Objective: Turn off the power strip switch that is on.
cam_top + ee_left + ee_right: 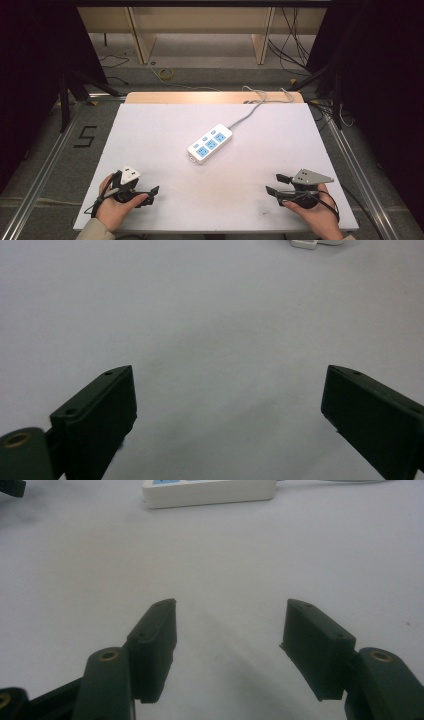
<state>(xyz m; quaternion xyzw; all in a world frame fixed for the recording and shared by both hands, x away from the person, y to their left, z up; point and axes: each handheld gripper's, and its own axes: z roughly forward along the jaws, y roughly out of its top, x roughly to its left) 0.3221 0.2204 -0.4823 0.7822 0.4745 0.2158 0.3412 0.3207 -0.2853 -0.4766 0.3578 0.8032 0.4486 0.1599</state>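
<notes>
Power strip (210, 143) lies slantwise mid-table on the white table (150, 135), its cord trailing toward the far edge — well apart from both grippers at the near corners. Left gripper (230, 410), in its own view, stands wide open and empty, the strip's end at the top edge. Right gripper (230, 635) is likewise parted and holding nothing, facing the strip's long side — probably best approached squarely across the narrow body.

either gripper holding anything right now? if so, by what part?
Nothing held. Left gripper and right gripper both have jaws apart over bare table; the power strip lies untouched mid-table.
</notes>
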